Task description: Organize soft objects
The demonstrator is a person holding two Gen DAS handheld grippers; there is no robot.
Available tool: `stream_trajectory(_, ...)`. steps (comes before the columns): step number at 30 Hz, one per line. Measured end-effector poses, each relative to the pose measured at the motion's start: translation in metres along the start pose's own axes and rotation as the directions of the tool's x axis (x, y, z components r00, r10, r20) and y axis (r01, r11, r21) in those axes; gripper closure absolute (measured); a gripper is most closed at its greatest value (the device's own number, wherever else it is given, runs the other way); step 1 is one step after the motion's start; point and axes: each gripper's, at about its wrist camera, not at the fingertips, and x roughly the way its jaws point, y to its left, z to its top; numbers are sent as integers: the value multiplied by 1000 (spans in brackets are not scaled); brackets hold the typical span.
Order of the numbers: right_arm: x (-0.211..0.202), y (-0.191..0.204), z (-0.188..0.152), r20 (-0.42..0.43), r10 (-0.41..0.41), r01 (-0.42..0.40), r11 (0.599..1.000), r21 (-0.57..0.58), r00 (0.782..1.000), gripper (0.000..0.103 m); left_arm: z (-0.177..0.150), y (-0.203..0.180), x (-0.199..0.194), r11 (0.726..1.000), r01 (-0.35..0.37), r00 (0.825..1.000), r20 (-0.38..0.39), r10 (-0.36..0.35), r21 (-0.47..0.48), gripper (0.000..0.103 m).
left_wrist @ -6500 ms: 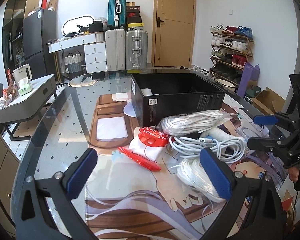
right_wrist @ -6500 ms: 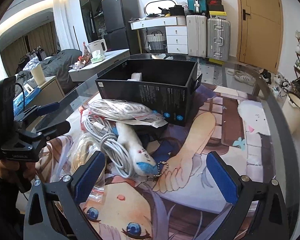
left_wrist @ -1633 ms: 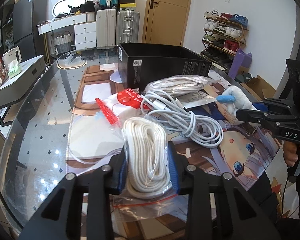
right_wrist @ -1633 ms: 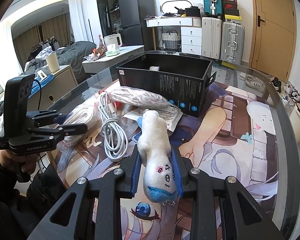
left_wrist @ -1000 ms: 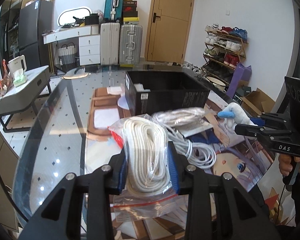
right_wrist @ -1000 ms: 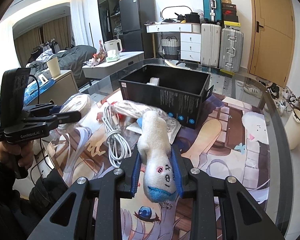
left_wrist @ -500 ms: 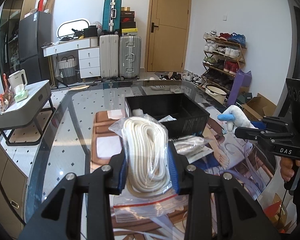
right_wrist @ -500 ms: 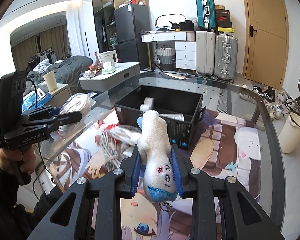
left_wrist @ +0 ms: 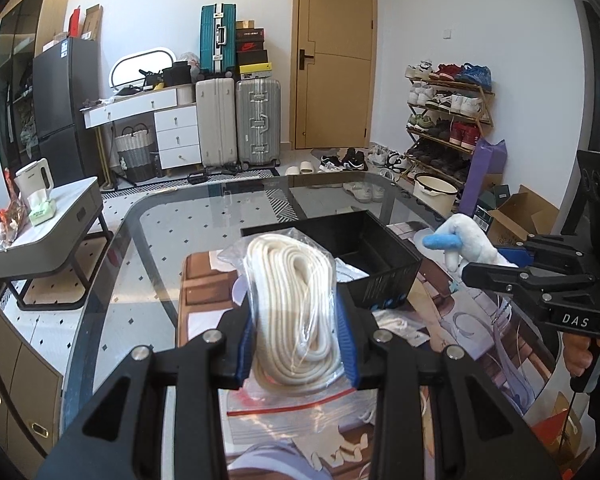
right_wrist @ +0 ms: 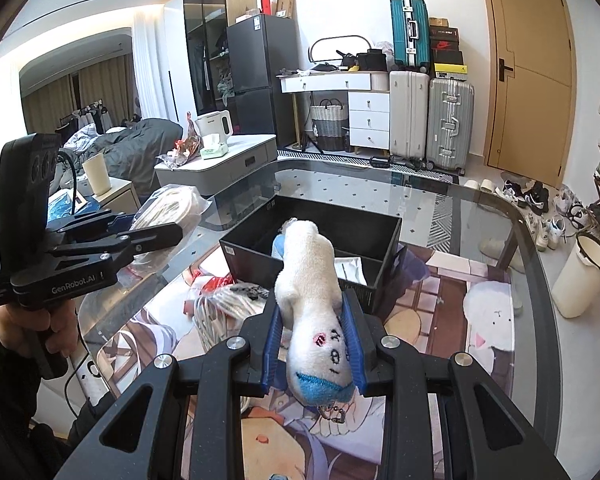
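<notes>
Coiled rope in plastic bag (left_wrist: 292, 304), fuzzy plush toy (right_wrist: 312, 300)

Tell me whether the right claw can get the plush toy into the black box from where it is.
Probably yes: the right claw grips the plush toy above the table, and the black box lies open-topped just ahead, nothing between.

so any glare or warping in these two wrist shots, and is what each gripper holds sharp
Left wrist: fisheye-bent door frame, dark corners, sharp bagged rope. Right wrist: window glare top left, reflections on the glass table, crisp plush toy.
</notes>
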Motion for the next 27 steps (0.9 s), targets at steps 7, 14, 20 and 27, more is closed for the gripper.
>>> stream_trajectory(7,5,1,13,1,-2,2,1000,-13,1000,74,14,-1,10,1000,2,1000,7,-2,1,69)
stream_trajectory(14,13,0,27,1,-11,11,1000,-18,1000,74,24,3,22,1000,10,1000,7,-10,2,69)
stream_trajectory(20,23,-8,38,-2,-17,17,1000,-5,1000,74,31,9,33,999,40,999,0,-40,-21,69)
stream_trajectory(27,38,-17,48,-19,-16,16,1000,3,1000,74,37,17,48,998,60,998,-3,-61,-35,69)
